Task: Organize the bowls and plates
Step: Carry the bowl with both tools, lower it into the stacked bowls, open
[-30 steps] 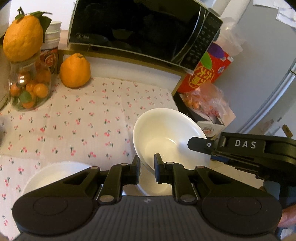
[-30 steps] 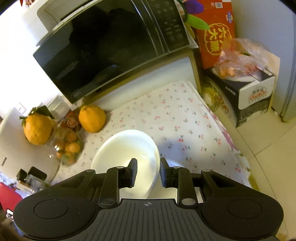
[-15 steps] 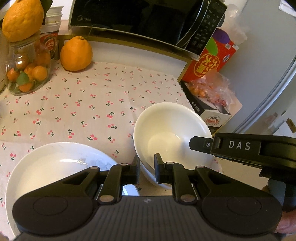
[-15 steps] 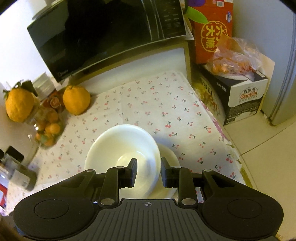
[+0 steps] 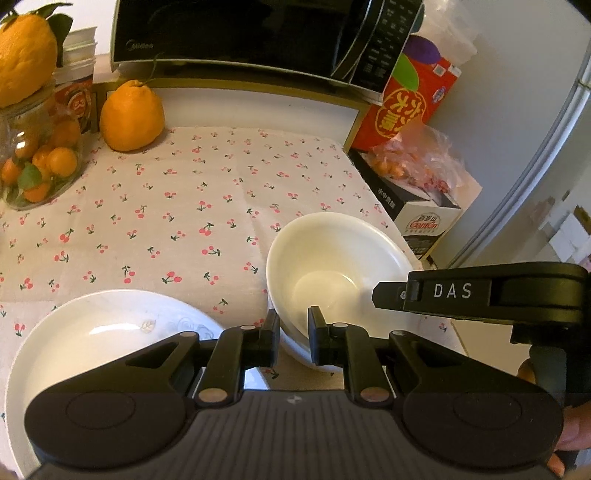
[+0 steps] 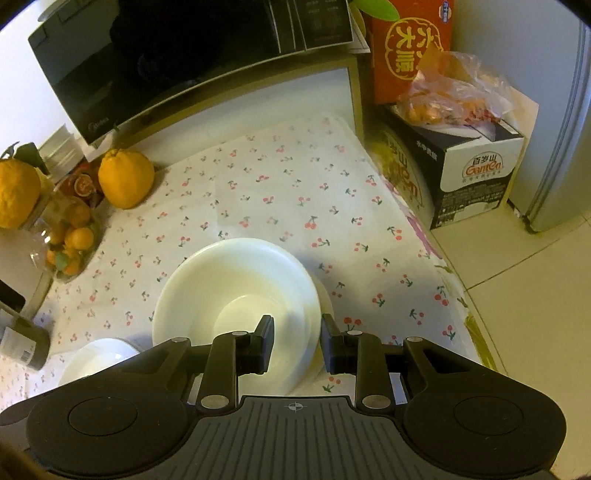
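Observation:
A white bowl [image 5: 332, 266] sits nested on another white dish at the table's right front; it also shows in the right wrist view [image 6: 236, 291]. My left gripper [image 5: 293, 330] is shut on the bowl's near rim. My right gripper [image 6: 297, 334] straddles the bowl's right rim with its jaws a little wider apart than before; its finger shows in the left wrist view [image 5: 391, 295]. A large white plate [image 5: 99, 332] lies at the front left; a piece of it shows in the right wrist view [image 6: 99, 354].
The cherry-print tablecloth [image 5: 184, 206] covers the table. A big orange citrus [image 5: 131, 118], a jar of small oranges [image 5: 37, 162] and a microwave [image 5: 240, 33] stand at the back. Boxes [image 6: 476, 173] and a fridge stand to the right past the table edge.
Both grippers have lowered the bowl onto the dish at the table's right front. The right gripper's jaws have widened slightly. The large plate has come into the left wrist view.

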`<state>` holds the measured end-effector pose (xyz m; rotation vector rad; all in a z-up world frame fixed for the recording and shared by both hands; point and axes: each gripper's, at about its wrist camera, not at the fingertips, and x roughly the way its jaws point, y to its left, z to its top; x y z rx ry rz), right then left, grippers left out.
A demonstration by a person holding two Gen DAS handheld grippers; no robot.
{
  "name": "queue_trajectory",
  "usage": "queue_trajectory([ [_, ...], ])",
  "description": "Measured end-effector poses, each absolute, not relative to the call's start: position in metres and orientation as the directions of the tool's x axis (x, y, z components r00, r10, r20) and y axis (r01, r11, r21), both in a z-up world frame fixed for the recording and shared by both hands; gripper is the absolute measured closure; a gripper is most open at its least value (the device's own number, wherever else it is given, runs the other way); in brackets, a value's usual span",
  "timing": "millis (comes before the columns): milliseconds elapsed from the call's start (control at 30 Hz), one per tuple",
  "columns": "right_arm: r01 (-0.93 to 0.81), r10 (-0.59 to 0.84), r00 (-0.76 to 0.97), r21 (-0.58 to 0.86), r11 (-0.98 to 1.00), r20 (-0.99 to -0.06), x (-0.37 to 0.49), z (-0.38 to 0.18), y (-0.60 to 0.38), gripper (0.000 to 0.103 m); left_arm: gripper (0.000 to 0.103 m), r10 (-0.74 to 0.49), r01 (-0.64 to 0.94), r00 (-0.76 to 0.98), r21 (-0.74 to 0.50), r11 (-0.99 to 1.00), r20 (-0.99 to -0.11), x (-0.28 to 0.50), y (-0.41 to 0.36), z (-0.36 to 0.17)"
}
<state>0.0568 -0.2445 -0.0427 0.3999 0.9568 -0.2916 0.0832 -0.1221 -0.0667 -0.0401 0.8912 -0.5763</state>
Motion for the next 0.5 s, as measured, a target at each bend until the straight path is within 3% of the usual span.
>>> queue_trajectory([
  [300, 0.393, -0.073, 0.544, 0.177, 0.902, -0.836, 0.0585, -0.0421, -0.2410, 0.075, 0.087, -0.481, 0.482, 0.491, -0.233, 0.844, -0.726, 0.0838, -0.1254, -0.0694],
  [500, 0.385, -0.086, 0.541, 0.155, 0.910, -0.836, 0.0582, -0.0417, -0.2397, 0.070, 0.078, -0.480, 0.511, 0.498, -0.203, 0.835, -0.722, 0.0817, -0.1277, -0.0691],
])
